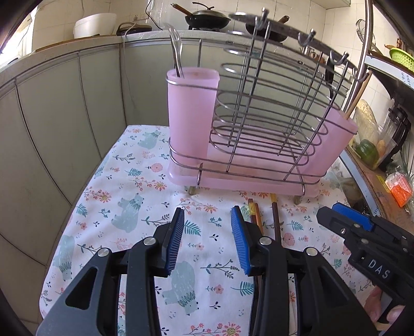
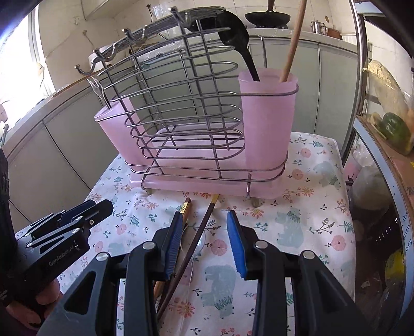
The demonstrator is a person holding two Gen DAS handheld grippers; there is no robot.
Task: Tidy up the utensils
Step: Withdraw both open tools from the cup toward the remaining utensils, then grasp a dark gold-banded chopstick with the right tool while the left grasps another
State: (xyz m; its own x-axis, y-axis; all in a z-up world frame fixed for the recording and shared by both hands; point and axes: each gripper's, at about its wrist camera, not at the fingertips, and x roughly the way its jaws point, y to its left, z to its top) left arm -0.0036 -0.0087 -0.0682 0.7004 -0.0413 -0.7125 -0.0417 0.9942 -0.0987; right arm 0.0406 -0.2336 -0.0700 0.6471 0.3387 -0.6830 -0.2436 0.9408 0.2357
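Observation:
A wire rack (image 1: pixel 269 108) on a pink tray stands on the floral cloth, with a pink cup at each end. The left cup (image 1: pixel 190 113) holds clear utensils (image 1: pixel 177 51). The right cup (image 2: pixel 267 113) holds a black ladle (image 2: pixel 236 38) and a wooden stick (image 2: pixel 292 44). Dark chopsticks (image 2: pixel 199 235) lie on the cloth in front of the rack; they also show in the left wrist view (image 1: pixel 275 217). My left gripper (image 1: pixel 208 237) is open and empty above the cloth. My right gripper (image 2: pixel 204 245) is open, straddling the chopsticks.
Grey cabinet fronts (image 1: pixel 64 108) close the left and back. A shelf on the right holds a green pepper (image 1: pixel 367 152) and jars. A wok (image 1: pixel 207 16) sits on the far counter. The cloth's edges (image 2: pixel 344 181) drop off at left and right.

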